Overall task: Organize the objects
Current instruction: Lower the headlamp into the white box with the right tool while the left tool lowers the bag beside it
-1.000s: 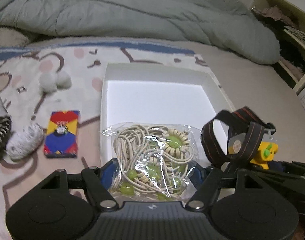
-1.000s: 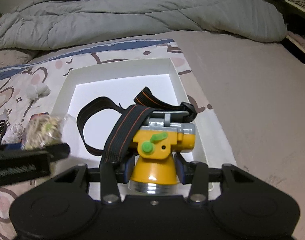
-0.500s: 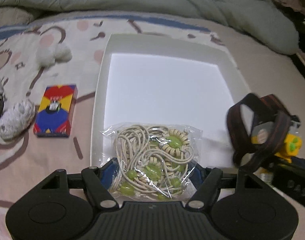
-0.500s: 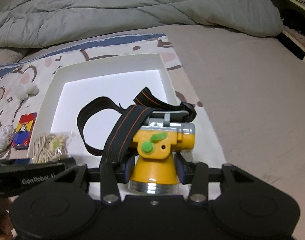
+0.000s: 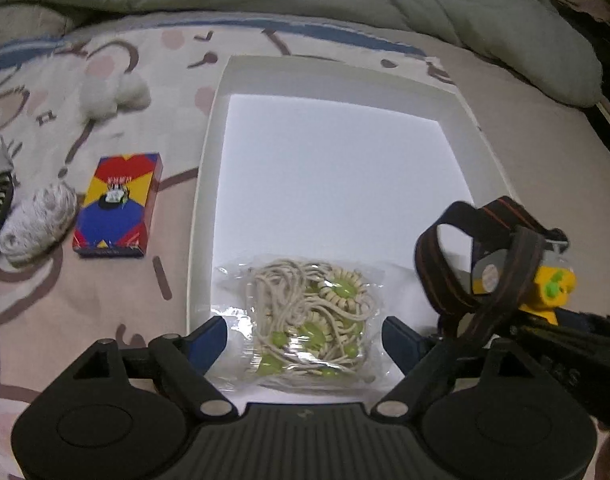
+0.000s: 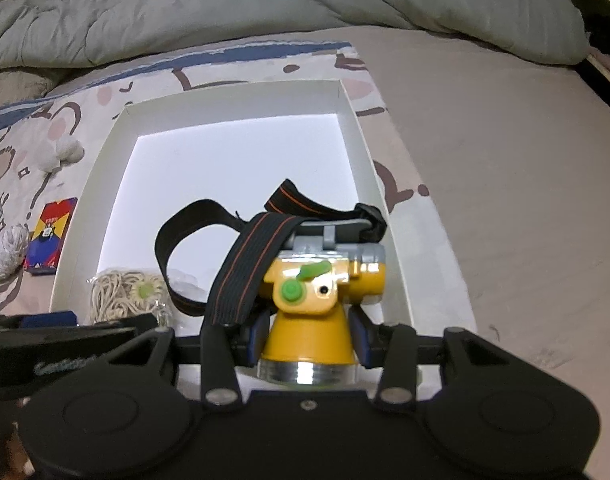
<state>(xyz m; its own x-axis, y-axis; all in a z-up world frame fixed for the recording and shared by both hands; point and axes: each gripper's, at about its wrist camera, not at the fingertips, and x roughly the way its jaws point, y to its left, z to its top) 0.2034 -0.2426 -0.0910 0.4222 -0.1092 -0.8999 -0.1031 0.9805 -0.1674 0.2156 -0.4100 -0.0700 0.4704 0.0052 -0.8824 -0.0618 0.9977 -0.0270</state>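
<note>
A clear bag of cream cord and green beads lies in the near left corner of the white tray, flat on its floor. The left gripper straddles it with the blue pads apart on either side, clear of the plastic; its jaws have just been opening, with the bag lying loose between them. Just to the right, the right gripper is clamped on the yellow body of a headlamp, held over the tray's near right part, its black orange-striped strap looping up and to the left. The tray sits on a patterned sheet, and the rest of its floor is bare white. Left of the tray, on the sheet, lie a red, yellow and blue card box, a grey-white yarn ball beside it, and white pompoms farther back; a grey duvet is heaped beyond. The left view shows the bag whole, and the headlamp from the side, partly over the tray's right rim. In the right view the left gripper and the strap hide most of the bag, but the headlamp's green switch and silver lens ring show plainly.
</note>
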